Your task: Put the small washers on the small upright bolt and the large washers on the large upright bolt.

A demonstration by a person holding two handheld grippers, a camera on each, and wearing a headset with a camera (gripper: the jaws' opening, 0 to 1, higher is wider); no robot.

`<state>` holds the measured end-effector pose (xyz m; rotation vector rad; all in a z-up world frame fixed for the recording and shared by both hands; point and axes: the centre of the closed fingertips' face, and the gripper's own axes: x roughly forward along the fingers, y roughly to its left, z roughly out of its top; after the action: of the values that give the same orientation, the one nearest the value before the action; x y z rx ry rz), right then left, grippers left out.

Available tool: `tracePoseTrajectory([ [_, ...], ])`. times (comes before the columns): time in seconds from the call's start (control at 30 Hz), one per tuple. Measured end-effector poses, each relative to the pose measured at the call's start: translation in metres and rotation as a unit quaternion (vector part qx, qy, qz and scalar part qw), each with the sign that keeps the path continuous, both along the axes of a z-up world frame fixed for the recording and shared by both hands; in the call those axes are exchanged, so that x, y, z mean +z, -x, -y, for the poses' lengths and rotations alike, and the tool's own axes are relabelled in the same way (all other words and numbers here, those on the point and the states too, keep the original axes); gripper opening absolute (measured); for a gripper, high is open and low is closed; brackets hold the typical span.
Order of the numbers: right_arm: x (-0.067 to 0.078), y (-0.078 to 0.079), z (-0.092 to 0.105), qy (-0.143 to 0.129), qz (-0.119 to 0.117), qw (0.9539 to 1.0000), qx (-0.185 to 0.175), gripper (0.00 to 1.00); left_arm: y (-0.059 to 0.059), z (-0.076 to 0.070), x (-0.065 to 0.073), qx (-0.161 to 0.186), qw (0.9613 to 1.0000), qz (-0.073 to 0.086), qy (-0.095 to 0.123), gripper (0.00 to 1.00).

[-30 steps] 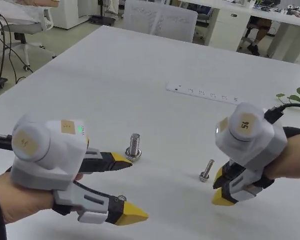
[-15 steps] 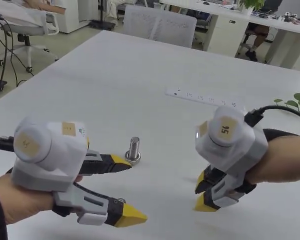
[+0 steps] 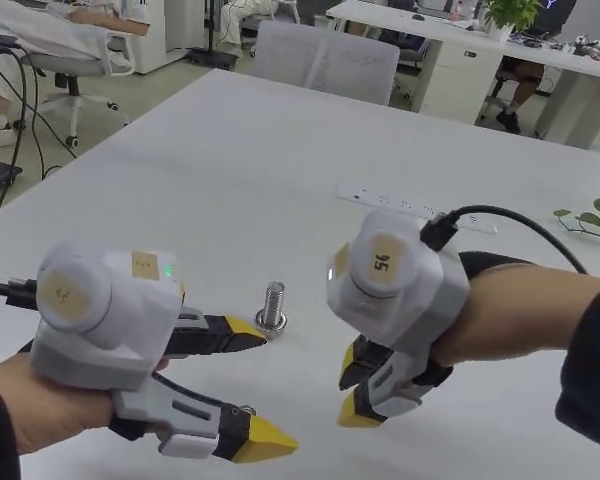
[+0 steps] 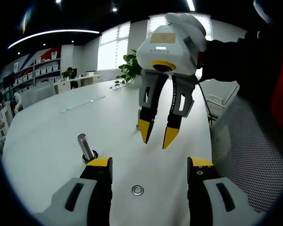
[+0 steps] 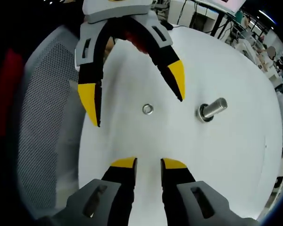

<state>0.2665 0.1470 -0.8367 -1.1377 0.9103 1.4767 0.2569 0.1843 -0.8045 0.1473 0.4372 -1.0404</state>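
— Where is open room on the white table (image 3: pixel 280 150)?
— At the upper left of the head view, up to its far edge. The left gripper (image 3: pixel 270 388), lower left, is spread wide and empty. The right gripper (image 3: pixel 353 385), lower centre, is only a little apart, also empty.
— And the parts?
— The large bolt (image 3: pixel 272 305) stands upright at centre. One washer (image 4: pixel 137 190) lies flat between the left jaws and touches neither.

I see a threaded silver bolt (image 3: pixel 272 305) standing upright, head down, on the white desk (image 3: pixel 280 150); one washer (image 4: pixel 137 190) lies flat nearby.

Black sleeve (image 3: pixel 592 385); right claw (image 3: pixel 352 388) — yellow-tipped
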Motion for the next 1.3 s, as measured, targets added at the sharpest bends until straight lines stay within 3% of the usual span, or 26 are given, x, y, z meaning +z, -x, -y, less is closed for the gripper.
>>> tracePoseTrajectory([
  [0.33, -0.002, 0.006, -0.039, -0.011, -0.005, 0.9993, 0.036, 0.22, -0.001, -0.001, 0.000, 0.000, 1.0000, 0.000, -0.001, 0.64],
  [0.57, -0.010, 0.012, -0.053, -0.012, -0.011, 0.9986, 0.051, 0.22, -0.003, -0.004, 0.000, 0.005, 1.0000, -0.001, 0.000, 0.64],
  [0.93, -0.025, 0.017, -0.070, -0.011, -0.017, 0.9974, 0.069, 0.22, -0.002, -0.009, -0.002, 0.013, 0.9999, -0.004, 0.002, 0.64],
  [1.3, -0.034, 0.017, -0.075, -0.005, -0.013, 0.9966, 0.081, 0.21, -0.003, -0.009, -0.001, 0.016, 0.9999, -0.004, 0.004, 0.64],
])
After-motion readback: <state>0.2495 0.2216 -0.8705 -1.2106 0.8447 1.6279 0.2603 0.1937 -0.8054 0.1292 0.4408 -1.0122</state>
